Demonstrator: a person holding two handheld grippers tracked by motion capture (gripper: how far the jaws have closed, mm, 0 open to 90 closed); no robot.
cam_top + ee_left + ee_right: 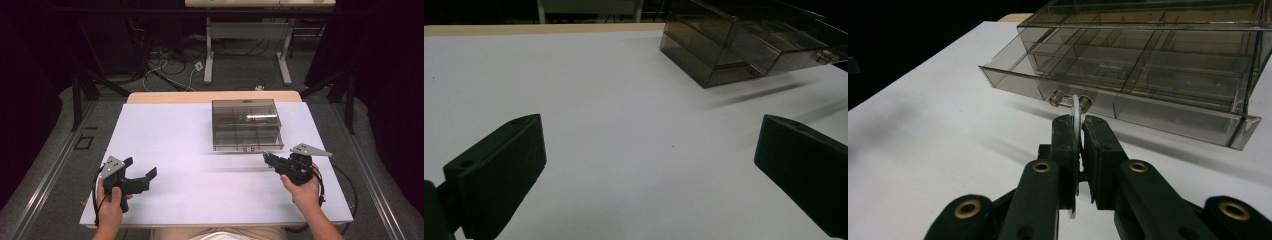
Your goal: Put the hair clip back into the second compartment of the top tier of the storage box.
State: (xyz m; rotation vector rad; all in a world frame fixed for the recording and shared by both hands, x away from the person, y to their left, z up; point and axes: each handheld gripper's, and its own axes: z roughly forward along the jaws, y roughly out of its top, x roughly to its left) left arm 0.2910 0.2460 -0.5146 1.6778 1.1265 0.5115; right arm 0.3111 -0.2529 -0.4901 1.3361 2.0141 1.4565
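One thin, pale ring [1076, 116] sits pinched on edge between the jaws of our right gripper [1077, 131], its upper arc standing clear above the pads and its lower edge poking out beneath them. We judge it light, stiff and slick: a hard, narrow rim like this can twist or squirt out of flat pads, so we keep the pinch square across its faces and low on the ring, as it is now. Just ahead of it, the bottom drawer [1128, 102] of the smoked clear plastic drawer box [245, 124] stands pulled out, its small knob [1064, 99] close behind the ring. That drawer looks thin-walled and easily slid, and the empty box probably light enough to shift if nudged. It is split by dividers into compartments, any of which could take the ring from above.

Our left gripper [134, 175] hovers well apart over the white tabletop [185, 145], near the table's left front corner, its jaws spread wide with nothing between them.
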